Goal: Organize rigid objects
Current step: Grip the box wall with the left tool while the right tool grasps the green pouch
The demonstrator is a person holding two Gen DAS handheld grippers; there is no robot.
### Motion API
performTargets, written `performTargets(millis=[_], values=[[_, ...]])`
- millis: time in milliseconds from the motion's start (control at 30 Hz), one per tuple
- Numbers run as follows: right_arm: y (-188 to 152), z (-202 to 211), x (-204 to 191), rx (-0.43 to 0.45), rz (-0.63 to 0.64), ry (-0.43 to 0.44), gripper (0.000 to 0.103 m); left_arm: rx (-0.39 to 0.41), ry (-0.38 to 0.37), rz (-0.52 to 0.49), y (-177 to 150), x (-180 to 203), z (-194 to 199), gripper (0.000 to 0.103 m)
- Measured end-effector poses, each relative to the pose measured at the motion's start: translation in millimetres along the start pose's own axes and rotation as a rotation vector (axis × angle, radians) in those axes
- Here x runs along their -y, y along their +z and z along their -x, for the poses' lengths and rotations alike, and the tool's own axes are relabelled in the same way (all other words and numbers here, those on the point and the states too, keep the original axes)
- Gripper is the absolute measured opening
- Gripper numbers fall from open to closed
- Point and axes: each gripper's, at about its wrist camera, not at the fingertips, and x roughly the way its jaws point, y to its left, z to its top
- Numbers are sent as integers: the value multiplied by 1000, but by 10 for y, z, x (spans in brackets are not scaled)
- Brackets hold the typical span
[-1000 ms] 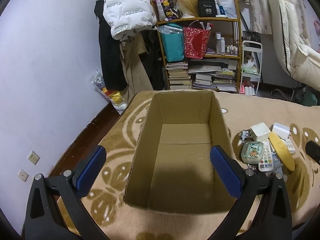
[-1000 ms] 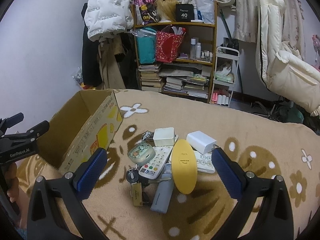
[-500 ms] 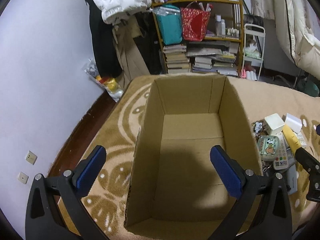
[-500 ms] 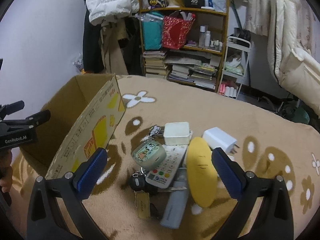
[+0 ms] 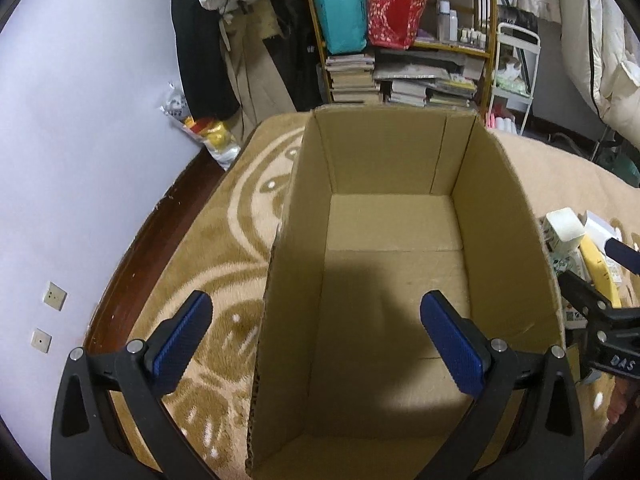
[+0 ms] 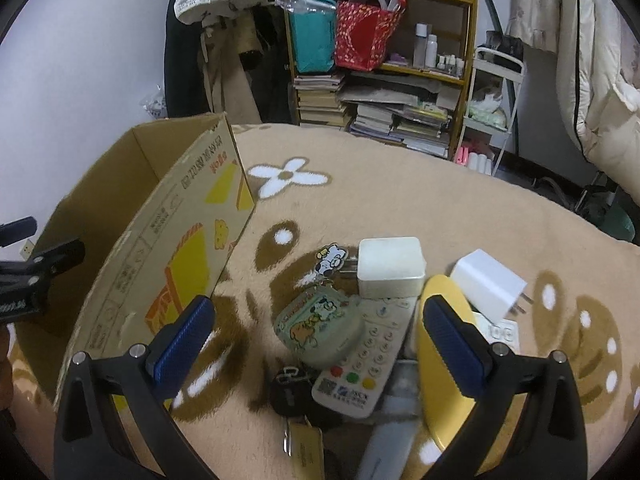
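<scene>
An open cardboard box [image 5: 400, 168] [image 6: 160, 240] stands on a tan flowered blanket, with nothing in it. My left gripper [image 5: 316, 338] hovers open over the box's near end. Right of the box lies a pile: a green cartoon case [image 6: 320, 326], a white remote [image 6: 368, 356], a white square box [image 6: 390, 266], a white charger [image 6: 486, 284], a yellow oval piece [image 6: 444, 368], and black keys with a tag [image 6: 292, 396]. My right gripper [image 6: 318, 340] is open just above the pile, its fingers either side of the case and remote.
The blanket [image 6: 400, 184] covers a bed. Beyond it stand a wooden shelf [image 6: 384, 60] of books and bags, hanging coats [image 6: 224, 40] and a white rack [image 6: 492, 96]. The wall [image 5: 80, 120] and dark floor lie left of the bed. The left gripper's frame [image 6: 24, 280] shows at far left.
Both grippers have moved forward and down. The left one is now over the box's inside; the right one has closed in on the pile. Nothing was grasped.
</scene>
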Motion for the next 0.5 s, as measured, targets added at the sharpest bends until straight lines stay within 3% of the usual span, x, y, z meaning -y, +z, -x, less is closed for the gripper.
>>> performTargets(millis=[167, 233, 300, 400, 433, 467, 500], values=[[13, -205, -56, -30, 27, -7, 103, -49, 17, -11, -31, 16, -91, 94], [-1, -298, -76, -58, 49, -9, 92, -36, 27, -5, -35, 10, -64, 90], [-24, -371, -69, -82, 44, -4, 89, -23, 20, -3, -39, -3, -35, 86], [-62, -420, -34, -94, 32, 7, 88, -51, 3, 0, -59, -11, -58, 63], [-64, -433, -30, -95, 35, 4, 87, -60, 3, 8, -76, -23, -75, 50], [-64, -443, -31, -97, 39, 1, 84, -65, 1, 8, -87, -22, -84, 44], [-55, -459, -34, -100, 47, -1, 82, -70, 3, 2, -94, -13, -95, 44]])
